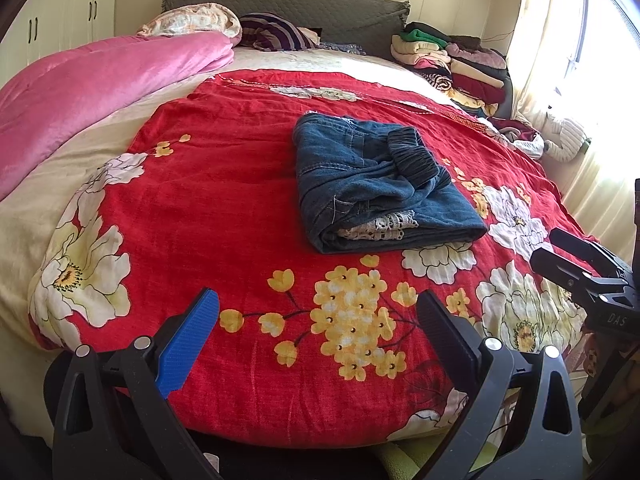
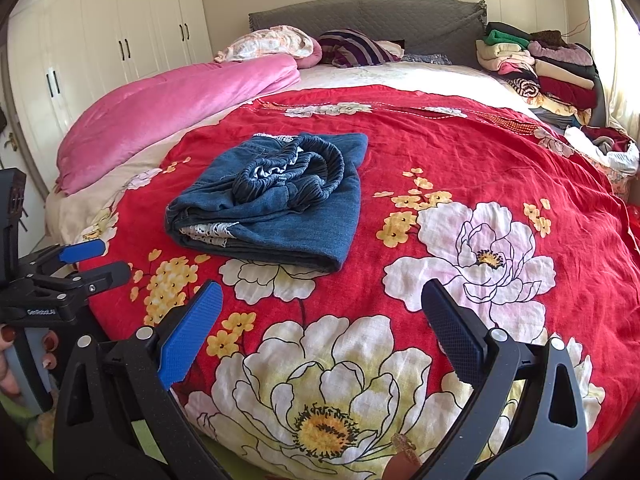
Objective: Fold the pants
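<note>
Blue denim pants [image 1: 376, 188] lie folded into a compact bundle on the red flowered blanket [image 1: 224, 184], elastic waistband on top and white lace showing at the near edge. The right wrist view has the same pants [image 2: 276, 208] left of centre. My left gripper [image 1: 318, 322] hovers open over the blanket's near edge, well short of the pants, nothing between its fingers. My right gripper [image 2: 322, 312] is open too, empty, over a big white flower. Each gripper shows in the other's view: the right gripper [image 1: 560, 256] at the right edge, the left gripper [image 2: 96, 258] at the left with a hand below it.
A pink quilt [image 1: 100, 84] lies rolled along the bed's left side. Pillows and a grey headboard [image 1: 288, 4] are at the back. A stack of folded clothes [image 1: 452, 64] sits at the back right near a bright window. White wardrobes [image 2: 100, 40] stand left.
</note>
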A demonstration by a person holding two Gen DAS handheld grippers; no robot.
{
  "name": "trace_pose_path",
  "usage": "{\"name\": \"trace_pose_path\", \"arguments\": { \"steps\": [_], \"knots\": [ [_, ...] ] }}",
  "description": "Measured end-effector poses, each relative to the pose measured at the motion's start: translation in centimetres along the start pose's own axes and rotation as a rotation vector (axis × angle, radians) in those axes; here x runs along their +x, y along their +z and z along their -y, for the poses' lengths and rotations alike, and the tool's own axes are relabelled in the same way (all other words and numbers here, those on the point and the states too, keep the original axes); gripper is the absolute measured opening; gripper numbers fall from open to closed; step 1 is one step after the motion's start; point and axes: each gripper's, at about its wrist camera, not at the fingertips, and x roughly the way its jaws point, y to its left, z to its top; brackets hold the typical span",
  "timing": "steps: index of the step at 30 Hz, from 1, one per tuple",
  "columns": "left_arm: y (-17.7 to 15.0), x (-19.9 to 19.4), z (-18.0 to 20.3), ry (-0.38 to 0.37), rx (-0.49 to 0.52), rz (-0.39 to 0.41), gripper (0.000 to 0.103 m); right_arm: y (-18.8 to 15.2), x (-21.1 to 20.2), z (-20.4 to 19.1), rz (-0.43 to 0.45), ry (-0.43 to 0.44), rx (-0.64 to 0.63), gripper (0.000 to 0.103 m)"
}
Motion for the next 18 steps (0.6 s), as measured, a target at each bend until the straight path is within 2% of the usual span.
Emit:
{"name": "trace_pose_path", "arguments": {
  "steps": [11, 13, 18],
  "knots": [
    [0.3, -0.2, -1.1, 0.033, -0.014, 0.009, 0.099, 0.1, 0.5, 0.8, -0.016, -0.029, -0.003, 0.094],
    [0.4, -0.4, -1.9, 0.037, -0.043, 0.024, 0.099, 0.3, 0.6, 1.5, -0.015, -0.049, 0.005, 0.094],
    [2.4, 0.3, -5.4, 0.103, -0.114, 0.048, 0.099, 1.0, 0.6, 5.6, -0.004, -0.131, 0.062, 0.094]
  ]
}}
